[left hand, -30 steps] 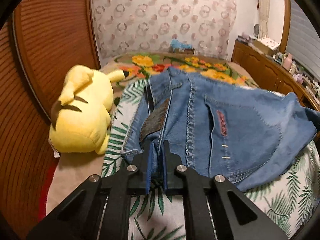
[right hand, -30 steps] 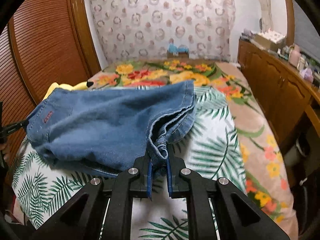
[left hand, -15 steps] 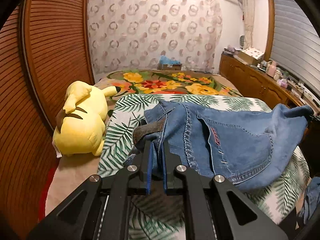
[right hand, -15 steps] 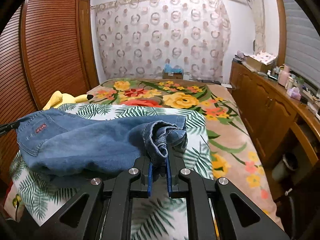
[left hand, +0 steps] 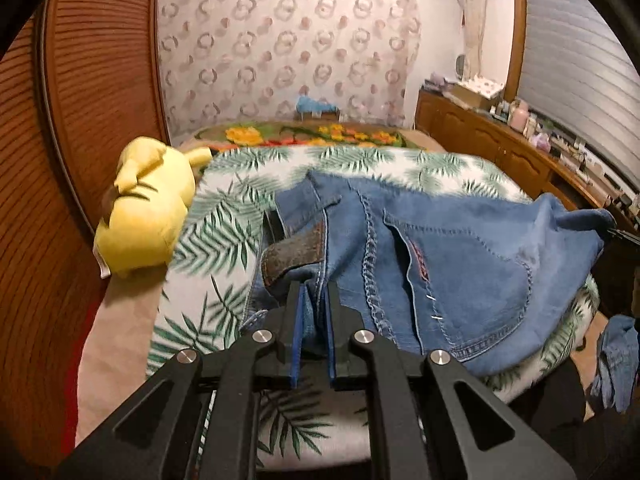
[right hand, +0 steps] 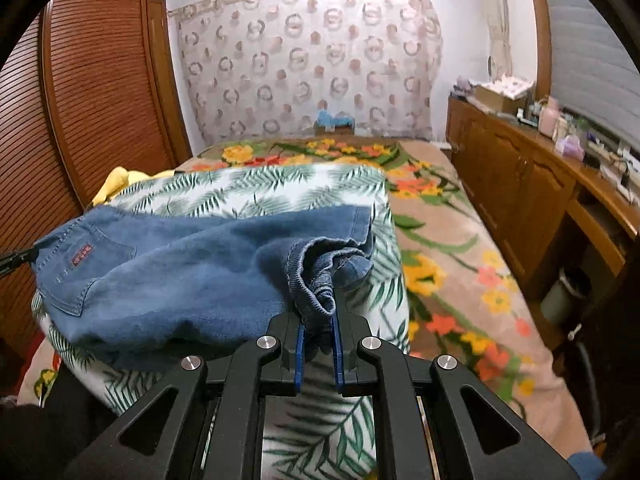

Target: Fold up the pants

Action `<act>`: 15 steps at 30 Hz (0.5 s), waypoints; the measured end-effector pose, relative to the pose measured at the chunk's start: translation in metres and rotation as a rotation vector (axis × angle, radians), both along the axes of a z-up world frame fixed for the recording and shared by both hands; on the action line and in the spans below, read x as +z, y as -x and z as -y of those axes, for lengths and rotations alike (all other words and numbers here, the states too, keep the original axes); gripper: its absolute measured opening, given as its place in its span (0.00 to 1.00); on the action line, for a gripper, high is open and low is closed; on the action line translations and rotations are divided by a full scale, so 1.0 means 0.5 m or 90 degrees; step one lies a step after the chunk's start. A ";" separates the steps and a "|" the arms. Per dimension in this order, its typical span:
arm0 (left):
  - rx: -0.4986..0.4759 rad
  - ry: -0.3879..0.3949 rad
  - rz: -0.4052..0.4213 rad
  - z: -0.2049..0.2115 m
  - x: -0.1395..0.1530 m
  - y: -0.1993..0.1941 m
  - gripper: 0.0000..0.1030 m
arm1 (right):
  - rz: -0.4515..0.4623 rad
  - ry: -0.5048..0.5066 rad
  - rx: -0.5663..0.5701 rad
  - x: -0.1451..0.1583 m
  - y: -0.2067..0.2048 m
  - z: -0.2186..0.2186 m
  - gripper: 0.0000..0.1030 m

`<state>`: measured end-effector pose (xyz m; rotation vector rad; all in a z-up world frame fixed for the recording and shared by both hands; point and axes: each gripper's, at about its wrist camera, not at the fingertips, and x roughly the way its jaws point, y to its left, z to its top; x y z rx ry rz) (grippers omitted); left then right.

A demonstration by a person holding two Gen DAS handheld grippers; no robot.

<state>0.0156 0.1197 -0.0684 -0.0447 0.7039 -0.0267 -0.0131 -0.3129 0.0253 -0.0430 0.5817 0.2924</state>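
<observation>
Left gripper (left hand: 313, 300) clamped on the waistband of the jeans (left hand: 460, 264); right gripper (right hand: 318, 318) clamped on bunched leg hems. The jeans hang between them, doubled, over the near part of the leaf-print cover (right hand: 280, 184). Judged midway: one fold made, not yet laid flat, further folding left. Beyond, a yellow plush (left hand: 148, 208).

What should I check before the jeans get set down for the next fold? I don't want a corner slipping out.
1. Left gripper shut on the jeans at the waistband: ok.
2. Right gripper shut on the hem end: ok.
3. Denim spans between both grips without dropping off the palm-leaf blanket: ok.
4. Yellow plush toy apart from the jeans: ok.
5. Layers aligned underneath: cannot tell.
</observation>
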 end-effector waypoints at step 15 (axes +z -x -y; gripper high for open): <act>0.009 0.019 -0.026 0.002 -0.043 -0.002 0.67 | -0.085 -0.018 -0.062 0.001 -0.054 0.009 0.40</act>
